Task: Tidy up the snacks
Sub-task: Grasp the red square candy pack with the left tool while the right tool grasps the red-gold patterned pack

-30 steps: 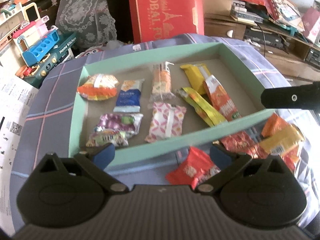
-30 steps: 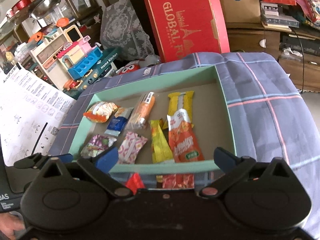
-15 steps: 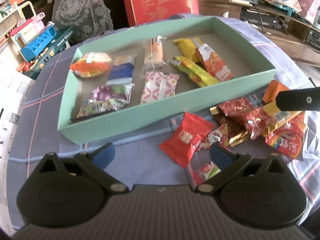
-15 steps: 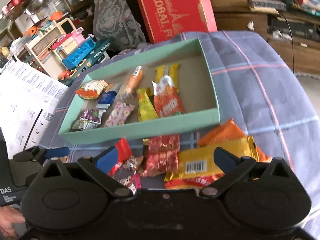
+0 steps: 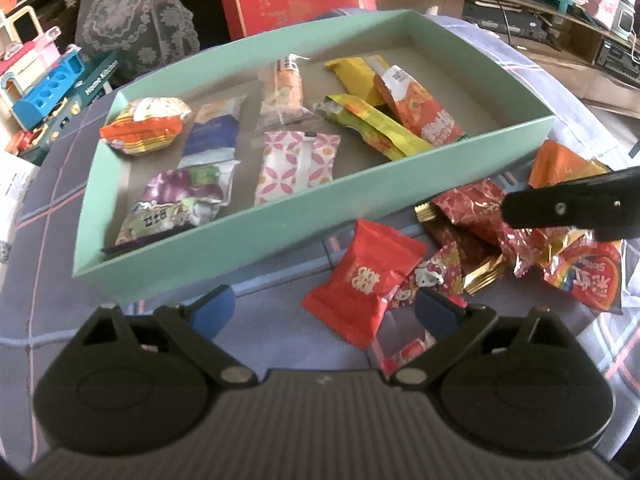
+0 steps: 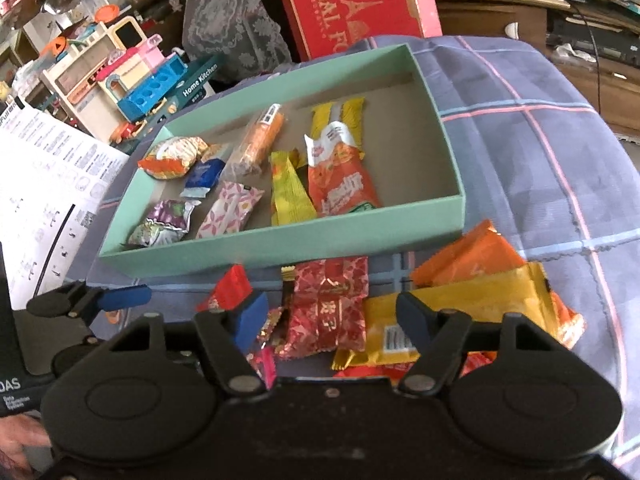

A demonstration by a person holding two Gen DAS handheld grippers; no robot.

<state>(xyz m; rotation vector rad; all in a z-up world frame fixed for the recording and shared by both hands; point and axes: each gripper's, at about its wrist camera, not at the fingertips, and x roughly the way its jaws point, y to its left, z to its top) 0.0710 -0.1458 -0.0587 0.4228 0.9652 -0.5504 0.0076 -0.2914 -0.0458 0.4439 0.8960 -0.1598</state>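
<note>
A mint-green tray (image 5: 280, 236) on the checked cloth holds several wrapped snacks. In front of it lies a loose pile. My left gripper (image 5: 324, 312) hovers low over the pile's left end, its jaws wide and closing slightly, with a red packet (image 5: 364, 276) lying between them untouched. My right gripper (image 6: 332, 318) is over the pile's middle. Its jaws are closing around a red patterned packet (image 6: 328, 308), and the pads stand clear of it. A yellow bar (image 6: 460, 308) and an orange packet (image 6: 468, 252) lie to the right. A black finger (image 5: 568, 208) of the right gripper crosses the left wrist view.
A large red box (image 6: 352, 4) stands behind the tray (image 6: 280, 244). A toy kitchen (image 6: 132, 76) and a printed sheet (image 6: 40, 184) lie to the left. The blue checked cloth (image 6: 540, 160) runs on to the right of the tray. Cluttered shelves stand at the back right.
Both grippers have sunk toward the cloth, and the loose pile in front of the tray has come into view. The right jaws have narrowed a good deal, the left ones only a little.
</note>
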